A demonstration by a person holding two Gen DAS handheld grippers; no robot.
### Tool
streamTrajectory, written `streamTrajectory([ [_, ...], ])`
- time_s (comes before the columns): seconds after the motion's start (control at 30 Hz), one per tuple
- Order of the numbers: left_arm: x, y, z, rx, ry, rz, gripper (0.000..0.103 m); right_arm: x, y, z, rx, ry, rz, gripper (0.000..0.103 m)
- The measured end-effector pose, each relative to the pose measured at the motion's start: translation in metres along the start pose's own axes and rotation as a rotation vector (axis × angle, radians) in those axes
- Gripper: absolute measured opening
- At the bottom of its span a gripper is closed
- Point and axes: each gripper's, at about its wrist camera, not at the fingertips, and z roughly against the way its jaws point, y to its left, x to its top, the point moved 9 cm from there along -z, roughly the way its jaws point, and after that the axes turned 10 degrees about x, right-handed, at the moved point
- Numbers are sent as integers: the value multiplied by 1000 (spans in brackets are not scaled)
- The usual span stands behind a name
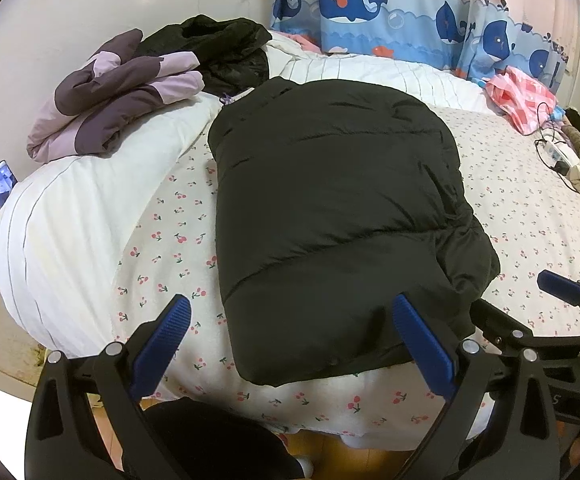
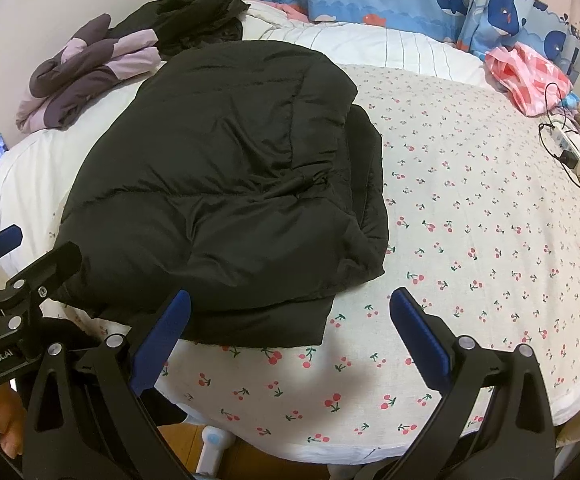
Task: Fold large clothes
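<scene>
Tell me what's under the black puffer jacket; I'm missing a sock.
The black puffer jacket lies folded on the cherry-print sheet, its far edge against the white striped duvet. Anything beneath it is covered; no sock shows.

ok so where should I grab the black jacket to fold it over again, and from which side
Probably take the black jacket by its near hem, where the layered edge overhangs the sheet toward you. Come in low from the near side, the left tool and right tool at the hem's two corners; both are open and already face that edge.
</scene>
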Motion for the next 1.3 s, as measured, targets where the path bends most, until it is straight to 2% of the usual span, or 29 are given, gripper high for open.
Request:
streamTrajectory([
  [1.3,3,10,-1,30,-21,29,97,-6,9,-6,15,13,-2,96],
])
